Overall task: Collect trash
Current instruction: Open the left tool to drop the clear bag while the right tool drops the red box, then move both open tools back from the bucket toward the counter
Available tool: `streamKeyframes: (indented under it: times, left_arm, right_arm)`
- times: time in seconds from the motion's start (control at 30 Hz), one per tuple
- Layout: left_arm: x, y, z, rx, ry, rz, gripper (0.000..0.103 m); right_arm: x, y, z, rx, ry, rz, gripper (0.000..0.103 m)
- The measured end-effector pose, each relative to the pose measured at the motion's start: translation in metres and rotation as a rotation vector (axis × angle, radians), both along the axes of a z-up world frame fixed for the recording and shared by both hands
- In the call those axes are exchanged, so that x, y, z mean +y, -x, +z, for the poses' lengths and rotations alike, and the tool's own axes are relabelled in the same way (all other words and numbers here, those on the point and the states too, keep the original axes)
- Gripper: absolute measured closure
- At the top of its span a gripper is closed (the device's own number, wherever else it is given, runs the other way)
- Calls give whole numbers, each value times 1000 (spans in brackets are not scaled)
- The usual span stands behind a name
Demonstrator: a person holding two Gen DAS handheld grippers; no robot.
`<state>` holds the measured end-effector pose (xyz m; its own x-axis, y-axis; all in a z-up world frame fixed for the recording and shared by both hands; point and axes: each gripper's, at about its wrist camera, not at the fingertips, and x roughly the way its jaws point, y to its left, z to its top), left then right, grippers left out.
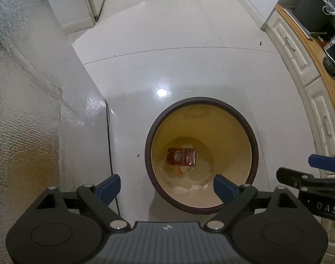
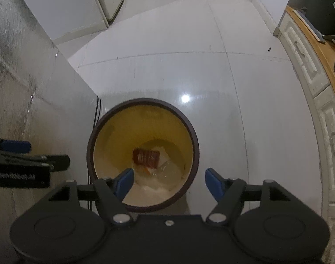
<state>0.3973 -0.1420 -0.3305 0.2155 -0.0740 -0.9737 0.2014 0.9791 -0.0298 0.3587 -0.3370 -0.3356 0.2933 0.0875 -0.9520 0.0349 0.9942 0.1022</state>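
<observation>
A round bin [image 1: 231, 118] with a dark brown rim and yellow inside stands on the white tiled floor; it also shows in the right wrist view [image 2: 123, 123]. At its bottom lie a red wrapper [image 1: 181, 157] [image 2: 146, 158] and pale crumpled plastic [image 1: 189, 184] [image 2: 165, 169]. My left gripper [image 1: 167, 186] is open and empty, above the bin's near left rim. My right gripper [image 2: 169, 183] is open and empty, above the bin's near right rim. Each gripper shows at the edge of the other's view, the right one [image 1: 317, 171] and the left one [image 2: 24, 154].
A textured silver wall [image 1: 20, 110] [image 2: 17, 77] rises at the left, with black cables [image 2: 97, 112] running down beside the bin. White cabinet drawers [image 1: 299, 66] [image 2: 310, 70] under a wooden counter [image 1: 310, 50] line the right. A white appliance [image 1: 92, 0] stands far back.
</observation>
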Motion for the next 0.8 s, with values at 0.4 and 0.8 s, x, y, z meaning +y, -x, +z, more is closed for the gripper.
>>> streamKeyframes:
  times: [0.4, 0.8]
  left_arm:
    - [5, 10, 16, -9, -17, 14, 0]
    - [11, 26, 39, -23, -27, 18, 0]
  right_arm:
    - [-6, 12, 11, 3, 21, -8, 4]
    - [-12, 29, 39, -30, 40, -19, 0]
